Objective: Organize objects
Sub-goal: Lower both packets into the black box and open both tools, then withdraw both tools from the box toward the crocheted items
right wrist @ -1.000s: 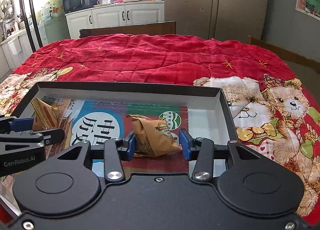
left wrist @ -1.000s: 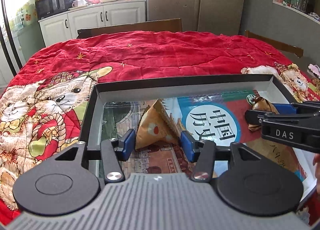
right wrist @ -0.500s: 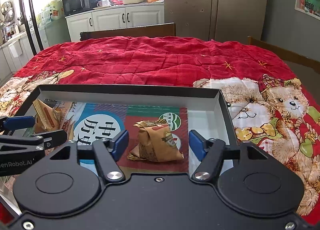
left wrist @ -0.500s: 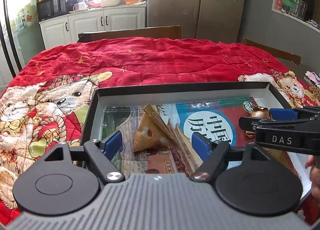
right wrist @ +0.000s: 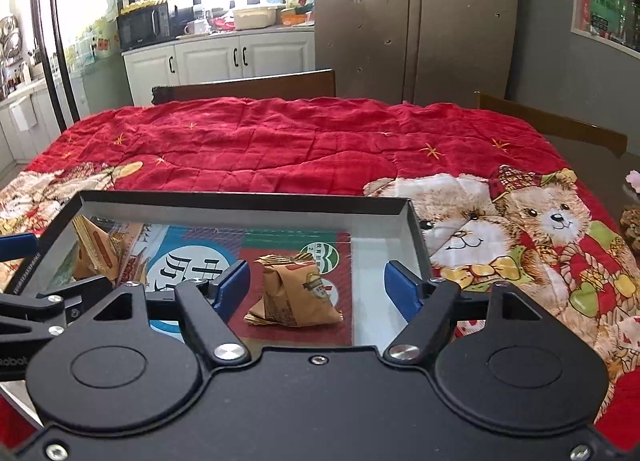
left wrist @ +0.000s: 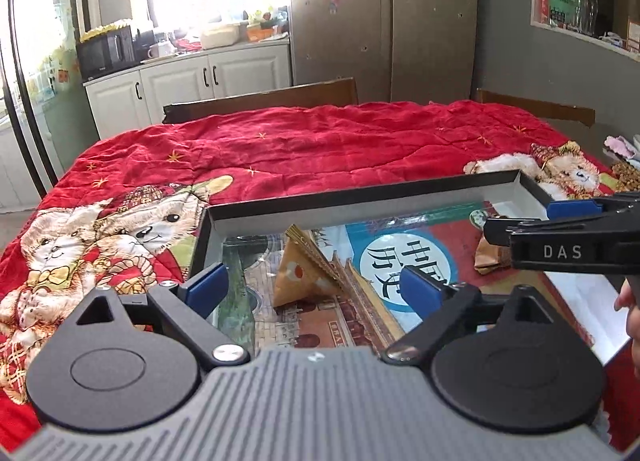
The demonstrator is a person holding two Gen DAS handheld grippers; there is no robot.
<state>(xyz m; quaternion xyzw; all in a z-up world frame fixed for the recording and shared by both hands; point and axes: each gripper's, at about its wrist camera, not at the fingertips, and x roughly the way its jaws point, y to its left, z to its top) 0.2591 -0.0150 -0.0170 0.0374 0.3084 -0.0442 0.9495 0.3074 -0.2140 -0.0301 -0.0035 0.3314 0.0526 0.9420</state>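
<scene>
Both packets sit released in the tray (right wrist: 416,221): left hand-held gripper (left wrist: 314,287) and right hand-held gripper (right wrist: 316,289) jaws just opened wide, empty. Lift straight out, clear of the triangular packet (left wrist: 302,279) and brown packet (right wrist: 294,293).

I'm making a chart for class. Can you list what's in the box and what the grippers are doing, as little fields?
box: black tray on a red teddy-bear quilt
left packet: orange triangle, lying in box
right packet: brown pouch, lying in box
left hand-held gripper: jaws just opened, clear of triangle
right hand-held gripper: jaws just opened, clear of pouch
</scene>
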